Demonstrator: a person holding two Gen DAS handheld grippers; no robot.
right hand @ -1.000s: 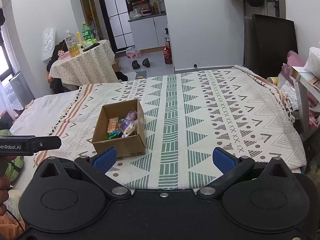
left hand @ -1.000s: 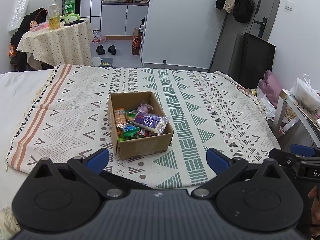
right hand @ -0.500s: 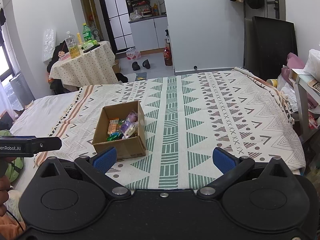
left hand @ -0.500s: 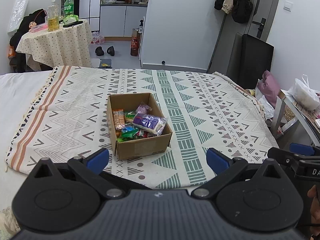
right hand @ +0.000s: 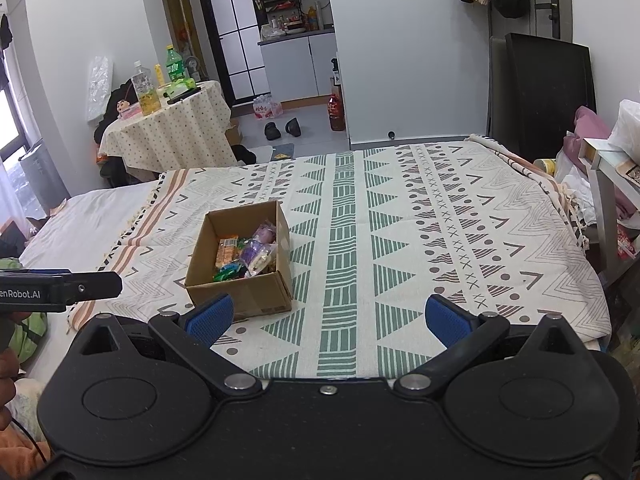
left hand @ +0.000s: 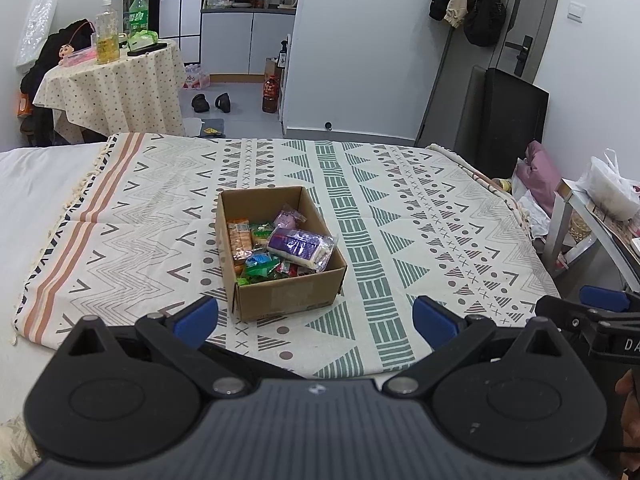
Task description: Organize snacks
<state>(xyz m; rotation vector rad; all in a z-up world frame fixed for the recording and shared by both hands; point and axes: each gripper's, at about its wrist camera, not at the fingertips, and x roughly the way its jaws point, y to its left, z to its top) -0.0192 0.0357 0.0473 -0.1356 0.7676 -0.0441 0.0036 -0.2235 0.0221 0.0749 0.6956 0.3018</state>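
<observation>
Snacks [left hand: 280,246] sit heaped in an open cardboard box [left hand: 288,300] on a patterned blanket [left hand: 420,220] spread over the bed, ahead of both grippers I hold. My left gripper [left hand: 316,316] hangs short of the near edge of the bed with its blue-padded fingers [left hand: 196,316] spread wide and nothing between them; the box lies just beyond the left pad. My right gripper [right hand: 326,316] is likewise splayed and empty, its left pad [right hand: 210,316] overlapping the box's near wall in the right wrist view without a visible touch.

Readable writing is scarce. From the right wrist camera, the side of my left gripper enters at the left edge with white letters ending in "enRobot.AI". From the left wrist camera, the right gripper's body at the far right shows "DA", cut off by the frame. A purple wrapper [left hand: 298,244] tops the pile beside an orange cracker pack [left hand: 239,240] and green packets [left hand: 260,266], but their print is too small to read. The green bottle [left hand: 139,16] on the round side table [left hand: 116,88] carries a label I cannot make out.

Against the frames of a second ago, the box stays where it was on the blanket and its contents look unchanged. Both cameras have drawn back and up a little, so the box sits slightly higher in each view, and both pairs of fingers remain as wide apart as before.
</observation>
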